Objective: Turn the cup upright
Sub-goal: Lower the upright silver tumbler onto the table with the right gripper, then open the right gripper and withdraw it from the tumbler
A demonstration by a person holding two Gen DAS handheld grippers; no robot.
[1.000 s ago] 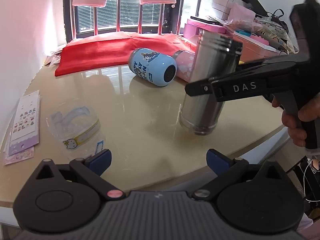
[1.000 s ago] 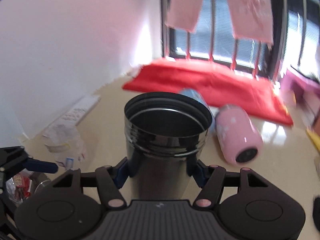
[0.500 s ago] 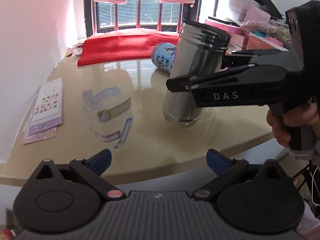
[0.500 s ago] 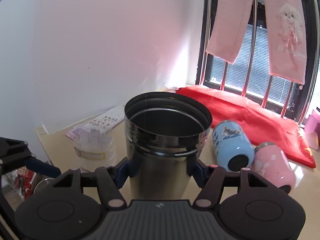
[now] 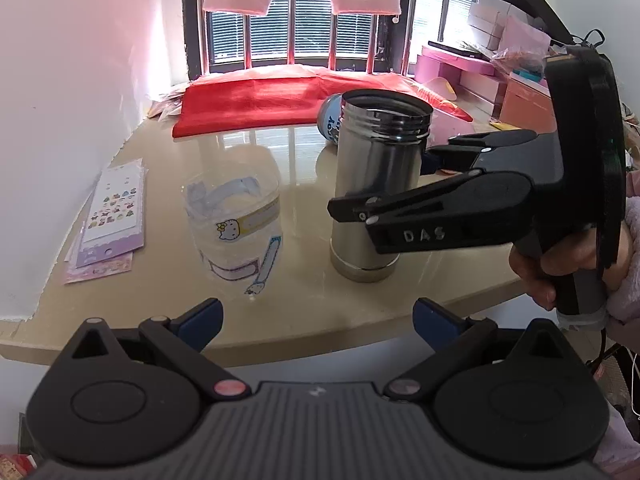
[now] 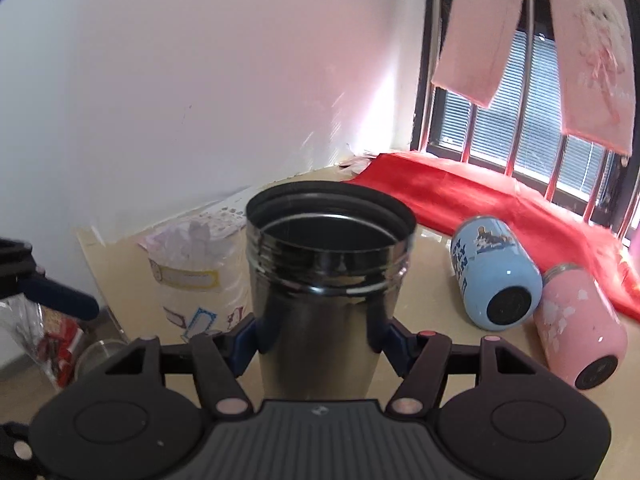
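The steel cup (image 6: 324,292) is clamped mouth-up between the right claw (image 6: 320,338) pads, base on the table (image 5: 304,312). The left claw (image 5: 316,316) is spread wide, nothing held. A clear tub (image 5: 234,224) sits just left of the cup; blue (image 6: 494,274) and pink (image 6: 576,332) cups lie toppled to the right.

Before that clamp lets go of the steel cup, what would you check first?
1. Steel cup upright, mouth up: ok.
2. Base flat on the table: looks seated; cannot tell for sure.
3. Right gripper clamped on the cup: ok.
4. Clear plastic container apart from the cup: ok.
5. Left gripper open, holding nothing: ok.
6. Blue cup and pink cup upright: not ok, both lie on their sides.
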